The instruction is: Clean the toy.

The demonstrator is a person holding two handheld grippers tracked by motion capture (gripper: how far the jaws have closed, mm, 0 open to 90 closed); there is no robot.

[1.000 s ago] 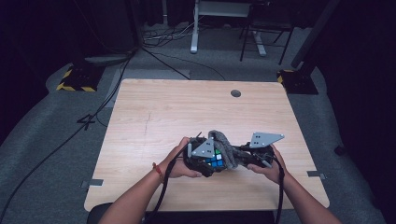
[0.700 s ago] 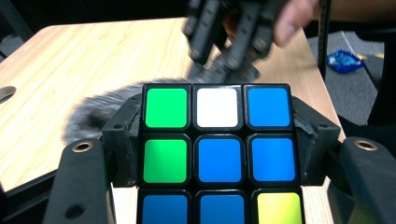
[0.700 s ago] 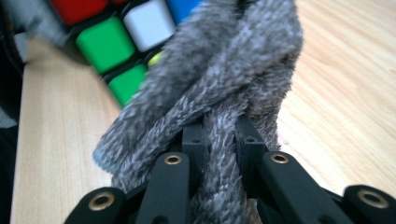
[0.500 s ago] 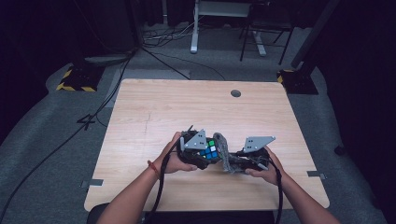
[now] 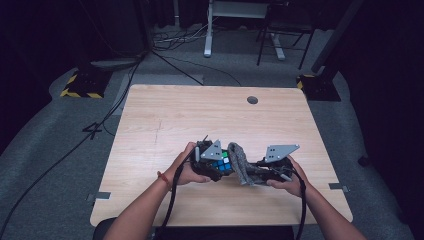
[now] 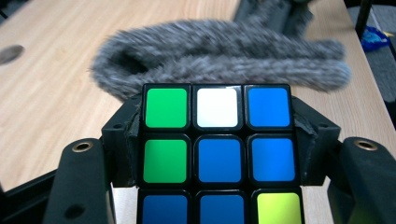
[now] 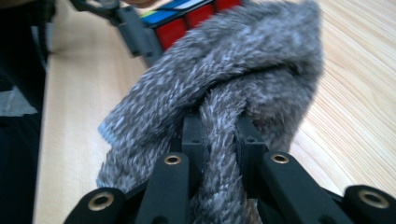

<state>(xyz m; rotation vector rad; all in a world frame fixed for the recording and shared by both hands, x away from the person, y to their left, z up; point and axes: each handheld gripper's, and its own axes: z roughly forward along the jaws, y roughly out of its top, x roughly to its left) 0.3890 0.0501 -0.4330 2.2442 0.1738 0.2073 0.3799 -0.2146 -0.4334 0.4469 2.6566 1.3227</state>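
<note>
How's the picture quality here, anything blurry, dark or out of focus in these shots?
High view: table lit, room around it dark. Left gripper view: cube sharp, grey cloth behind it soft. Right gripper view: cloth slightly blurred, cube beyond it out of focus.

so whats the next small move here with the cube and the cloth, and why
Probably bring the grey fuzzy cloth across onto the cube to wipe it. The left gripper is shut on the cube, the right gripper is shut on the bunched cloth, and the cloth sits just beside the cube.

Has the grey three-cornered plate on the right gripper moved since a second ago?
Hardly: the plate has dipped slightly toward the person, judged against the table's round hole.
</note>
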